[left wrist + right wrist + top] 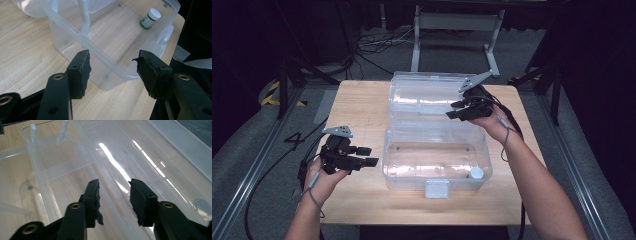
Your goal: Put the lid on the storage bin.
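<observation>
- A light wooden square tabletop (pixel 362 107) carries a clear plastic storage box (pixel 436 155) with its hinged clear lid (pixel 427 95) thrown open and lying flat behind it, toward the far edge.
- The box sits at the middle of the tabletop, its front wall close to the near edge; a pale plastic latch (pixel 437 189) hangs at the middle of that front wall.
- Inside the box, in its near right corner, lies a small bottle with a white cap and a green label (pixel 150 18); in the high view it shows as a white cap (pixel 476 173) against the front wall.
- The left gripper (pixel 364 156), held in the person's left hand (pixel 326 176), hovers near the tabletop's left edge, just beside the box's left wall and pointing at it.
- In the left gripper view its two black jaws stand wide apart with nothing between them, the box's rounded corner framed in the gap beyond.
- The right gripper (pixel 454 110), held in the person's right hand (pixel 492 119), is above the right part of the open lid, near the hinge line, pointing left.
- In the right gripper view its jaws are spread apart and grasp nothing; the lid's clear ribbed surface (pixel 130 157) lies below them, and I cannot tell whether they touch it.
- Black cables (pixel 377 42) lie on the grey floor beyond the far edge.
</observation>
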The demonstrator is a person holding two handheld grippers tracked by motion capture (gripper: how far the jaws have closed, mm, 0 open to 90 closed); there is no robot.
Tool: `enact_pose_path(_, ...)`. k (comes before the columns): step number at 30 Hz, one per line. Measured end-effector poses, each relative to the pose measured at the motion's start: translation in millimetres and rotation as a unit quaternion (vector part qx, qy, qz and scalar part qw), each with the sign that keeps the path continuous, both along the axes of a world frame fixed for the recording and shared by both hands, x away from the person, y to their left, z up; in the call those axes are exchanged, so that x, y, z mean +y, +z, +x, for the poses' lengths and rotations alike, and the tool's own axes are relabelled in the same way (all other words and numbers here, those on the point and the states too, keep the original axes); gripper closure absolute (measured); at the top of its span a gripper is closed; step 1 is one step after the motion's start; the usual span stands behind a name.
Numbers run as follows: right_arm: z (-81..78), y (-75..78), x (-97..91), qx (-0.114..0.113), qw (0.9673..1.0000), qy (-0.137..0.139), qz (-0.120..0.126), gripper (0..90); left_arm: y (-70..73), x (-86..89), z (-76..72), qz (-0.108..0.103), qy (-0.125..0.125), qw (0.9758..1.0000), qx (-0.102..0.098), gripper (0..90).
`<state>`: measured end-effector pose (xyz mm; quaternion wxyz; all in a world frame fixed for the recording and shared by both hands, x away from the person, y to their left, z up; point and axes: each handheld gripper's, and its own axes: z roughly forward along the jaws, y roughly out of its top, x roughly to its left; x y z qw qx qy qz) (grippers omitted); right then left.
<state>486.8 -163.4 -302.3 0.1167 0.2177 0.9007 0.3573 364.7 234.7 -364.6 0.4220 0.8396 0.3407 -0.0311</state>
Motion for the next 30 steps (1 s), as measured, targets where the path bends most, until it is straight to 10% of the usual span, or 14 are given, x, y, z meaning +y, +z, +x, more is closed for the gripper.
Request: enact_pose_path(30, 0.3, -2.5, -3.1, -0.014, 0.9998, -0.009, 0.005, 70.0, -5.1, -60.1, -11.7, 0.015, -0.115, 0.9933, -0.005, 44.8)
